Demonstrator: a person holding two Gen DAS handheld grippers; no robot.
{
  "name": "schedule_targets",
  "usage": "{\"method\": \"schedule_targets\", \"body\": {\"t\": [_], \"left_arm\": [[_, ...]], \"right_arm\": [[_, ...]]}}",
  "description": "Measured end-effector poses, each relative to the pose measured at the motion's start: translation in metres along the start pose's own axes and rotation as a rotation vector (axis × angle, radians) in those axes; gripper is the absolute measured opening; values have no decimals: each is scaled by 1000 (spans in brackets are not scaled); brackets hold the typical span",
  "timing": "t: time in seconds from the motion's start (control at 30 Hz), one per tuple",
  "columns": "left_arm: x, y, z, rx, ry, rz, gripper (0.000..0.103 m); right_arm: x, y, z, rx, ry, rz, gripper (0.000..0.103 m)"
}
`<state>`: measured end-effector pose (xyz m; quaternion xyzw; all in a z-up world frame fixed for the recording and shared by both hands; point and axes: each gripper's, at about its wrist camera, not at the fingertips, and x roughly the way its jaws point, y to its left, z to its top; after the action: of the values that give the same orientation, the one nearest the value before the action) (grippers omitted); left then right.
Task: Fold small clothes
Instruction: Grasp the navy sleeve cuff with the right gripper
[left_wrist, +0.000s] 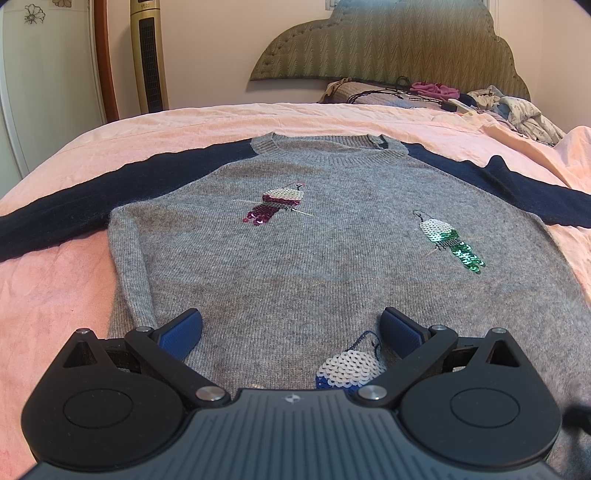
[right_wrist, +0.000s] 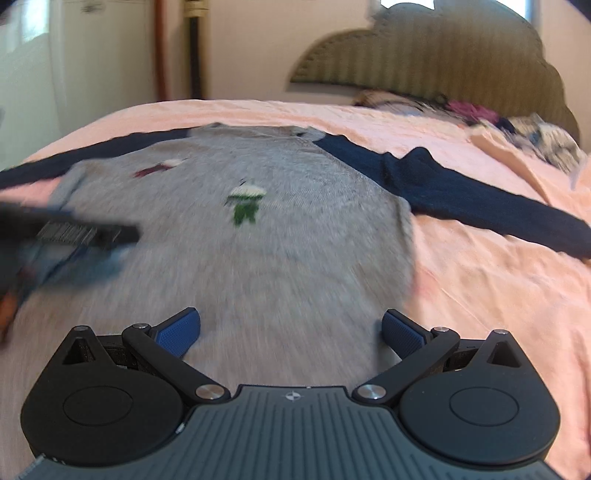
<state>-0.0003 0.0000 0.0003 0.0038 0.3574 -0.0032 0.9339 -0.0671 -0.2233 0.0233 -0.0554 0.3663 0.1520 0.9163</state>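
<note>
Grey knit sweater (left_wrist: 280, 236) is lying flat on the pink bed (left_wrist: 55, 295), navy sleeves (left_wrist: 74, 199) spread out. We're hovering both tongs, left (left_wrist: 291, 328) and right (right_wrist: 291, 328), wide open and empty over the hem end. Sequin birds (left_wrist: 452, 242) could be snagging the pads, we're guessing. Plenty of bare bed either side; clutter (left_wrist: 517, 110) sitting well apart by the headboard.

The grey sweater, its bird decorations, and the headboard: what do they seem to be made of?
Sweater: soft knitted yarn, probably wool or a blend; fine rib rows and fuzzy surface.
Bird decorations: shiny sequins in overlapping scales, likely plastic.
Headboard: padded olive fabric, wavy stitched texture, studded edge.
</note>
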Motion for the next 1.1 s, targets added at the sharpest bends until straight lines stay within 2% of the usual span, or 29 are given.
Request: {"method": "schedule_targets", "body": {"t": [0.07, 0.1, 0.23, 0.3, 0.37, 0.47, 0.5, 0.53, 0.57, 0.67, 0.7, 0.77, 0.8, 0.87, 0.93, 1.03, 1.1], "left_arm": [[0, 0, 0, 0, 0, 0, 103], [0, 0, 0, 0, 0, 0, 103], [-1, 0, 0, 3, 1, 2, 103], [-1, 0, 0, 2, 1, 1, 103], [-1, 0, 0, 3, 1, 2, 103], [-1, 0, 0, 2, 1, 2, 103], [-1, 0, 0, 3, 1, 2, 103], [-1, 0, 0, 3, 1, 2, 103], [-1, 0, 0, 3, 1, 2, 103], [-1, 0, 0, 2, 1, 2, 103], [-1, 0, 0, 2, 1, 2, 103], [-1, 0, 0, 2, 1, 1, 103], [-1, 0, 0, 1, 1, 1, 103], [-1, 0, 0, 2, 1, 2, 103], [-1, 0, 0, 2, 1, 2, 103], [-1, 1, 0, 2, 1, 2, 103], [-1, 1, 0, 2, 1, 1, 103]], "right_arm": [[-21, -29, -5, 64, 30, 132, 103], [-33, -49, -4, 132, 8, 166, 103], [-62, -161, 20, 529, -182, 104, 103], [-64, -222, 25, 724, -300, 93, 103], [-53, -278, 24, 912, -365, 62, 103], [-23, -342, 13, 1116, -338, -40, 100], [-13, -358, 7, 1180, -314, -65, 96], [-4, -370, 1, 1233, -314, -67, 87], [0, -378, -3, 1264, -342, -65, 85], [9, -387, 1, 1260, -364, -55, 85], [12, -387, 7, 1237, -362, -66, 80], [23, -383, 18, 1164, -304, -105, 42], [29, -383, 21, 1151, -277, -117, 14], [27, -371, 26, 1118, -302, -134, 14], [19, -350, 45, 1050, -324, -100, 14], [10, -291, 88, 934, -366, 60, 14], [20, -240, 124, 868, -368, 232, 14]]}}
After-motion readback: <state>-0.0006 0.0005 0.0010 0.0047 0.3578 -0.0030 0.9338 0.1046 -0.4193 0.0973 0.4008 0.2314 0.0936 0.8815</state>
